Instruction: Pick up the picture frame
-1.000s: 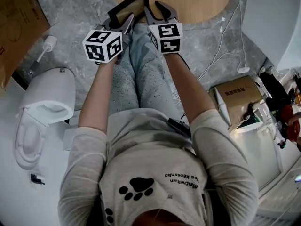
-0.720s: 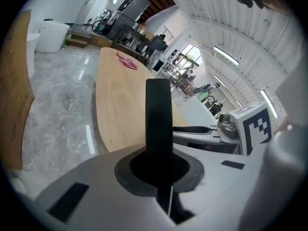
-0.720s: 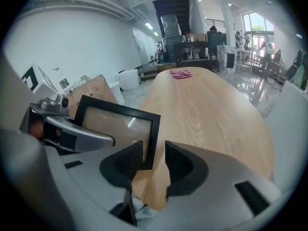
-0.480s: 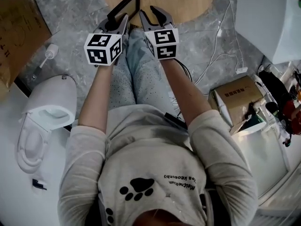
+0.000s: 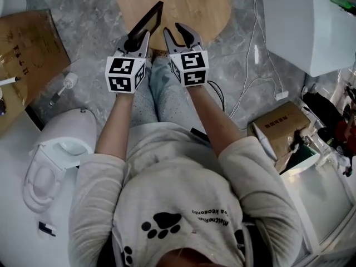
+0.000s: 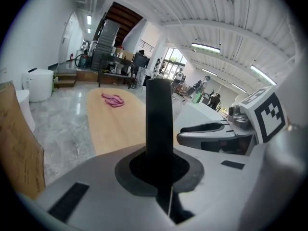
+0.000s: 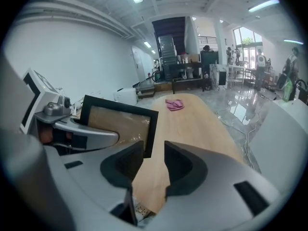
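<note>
The picture frame [image 5: 146, 22] is black-rimmed with a brownish front. It hangs in the air over the near edge of the wooden table [image 5: 189, 4], tilted up to the right. My left gripper [image 5: 136, 38] is shut on its lower edge; in the left gripper view the frame [image 6: 159, 124] rises edge-on as a dark bar from between the pads [image 6: 139, 170]. My right gripper [image 5: 179, 35] is just right of the frame, open with nothing between its fingers; its jaws have just been closing a little. In the right gripper view the frame [image 7: 118, 121] stands to the left.
A pink cloth [image 7: 174, 104] lies far down the table. A toilet [image 5: 55, 149] and a brush [image 5: 64, 85] stand at the left, with cardboard [image 5: 28, 49] behind. A white cabinet [image 5: 306, 21], cables [image 5: 250, 77] and a box [image 5: 281, 121] are at the right.
Both grippers have risen together, and the frame has gone up with the left one. The left gripper has rolled, so the frame stands more edge-on.
</note>
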Tool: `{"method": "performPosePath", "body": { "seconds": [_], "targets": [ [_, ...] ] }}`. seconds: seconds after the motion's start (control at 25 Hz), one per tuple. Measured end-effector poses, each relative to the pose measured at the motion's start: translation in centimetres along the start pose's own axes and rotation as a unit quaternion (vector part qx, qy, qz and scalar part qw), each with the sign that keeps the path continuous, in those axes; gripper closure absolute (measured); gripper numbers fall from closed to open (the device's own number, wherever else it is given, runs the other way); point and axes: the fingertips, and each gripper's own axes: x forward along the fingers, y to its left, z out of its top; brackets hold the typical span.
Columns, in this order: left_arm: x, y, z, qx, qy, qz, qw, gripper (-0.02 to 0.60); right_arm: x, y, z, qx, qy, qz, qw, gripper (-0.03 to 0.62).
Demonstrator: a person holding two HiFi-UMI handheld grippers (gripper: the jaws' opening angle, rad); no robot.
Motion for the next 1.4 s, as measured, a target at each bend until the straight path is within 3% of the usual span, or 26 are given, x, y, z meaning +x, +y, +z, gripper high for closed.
{"method": "performPosePath", "body": {
  "seconds": [0.28,0.64,1.04,1.4],
  "targets": [
    [-2.7,-1.5,5.8,0.041,-0.035,0.014,0.9985,0.565,-4.0,0.3,6.0,-0.009,-0.057,-0.014,0.998,0.466],
    [-7.4,-4.2,12.6,0.069,-0.105,0.031,0.9916,0.565,-10.9,0.5,13.4,-0.019,-0.138,-0.057,0.989,0.542],
    [-12.4,-9.0,20.4,0.114,-0.184,0.046,0.9752,0.566,-18.4,0.7,20.0,-0.03,-0.22,-0.064,0.973,0.583],
    [-16.7,-10.8,24.1,0.121,-0.239,0.053,0.9619,0.565,-23.1,2.0,23.5,-0.045,-0.282,-0.066,0.956,0.585]
  ]
}}
